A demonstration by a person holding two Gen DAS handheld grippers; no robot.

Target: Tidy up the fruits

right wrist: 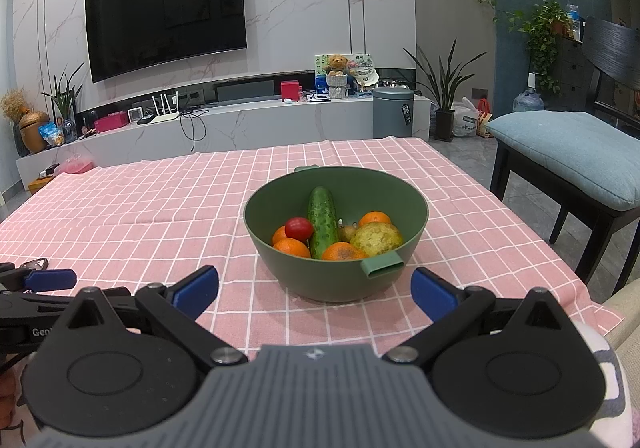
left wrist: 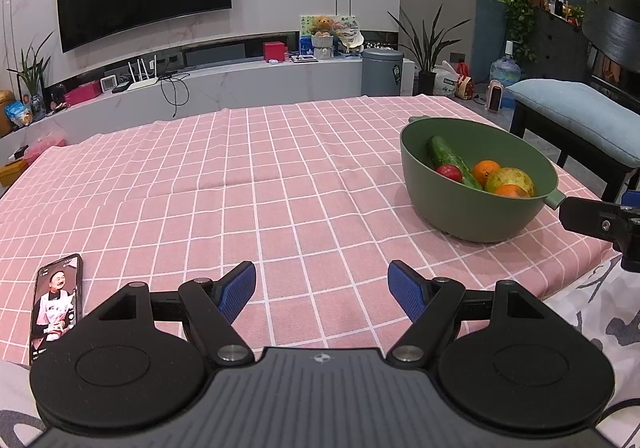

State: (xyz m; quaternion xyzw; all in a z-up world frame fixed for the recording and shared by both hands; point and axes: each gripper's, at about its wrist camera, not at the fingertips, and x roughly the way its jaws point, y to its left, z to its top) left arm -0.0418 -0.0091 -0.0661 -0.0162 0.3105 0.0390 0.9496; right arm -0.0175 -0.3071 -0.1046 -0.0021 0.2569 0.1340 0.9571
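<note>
While both grippers hang above the near edge of the pink checked tablecloth [left wrist: 280,176], neither holds anything. The left gripper [left wrist: 322,290] has its jaws spread wide over bare cloth, and the right gripper [right wrist: 314,288] is spread just as wide, its blue pads either side of the green bowl [right wrist: 304,276] but apart from it.

The bowl stands on the cloth toward the table's right side, near the edge. It holds a cucumber [right wrist: 322,222] leaning against the far wall, a small red tomato [right wrist: 298,228], several oranges [right wrist: 292,247] and a yellow-green fruit [right wrist: 378,238] whose kind is hard to tell. A pale object between cucumber and yellow-green fruit is mostly hidden. From the left wrist camera the bowl's near wall hides the lower fruit, so only two oranges [left wrist: 486,170] show there.

A phone [left wrist: 58,302] with a lit screen lies at the left near edge of the cloth; its lower end is cut off behind the left gripper's body. The right gripper's finger enters the left view at the far right edge, mostly out of frame.
</note>
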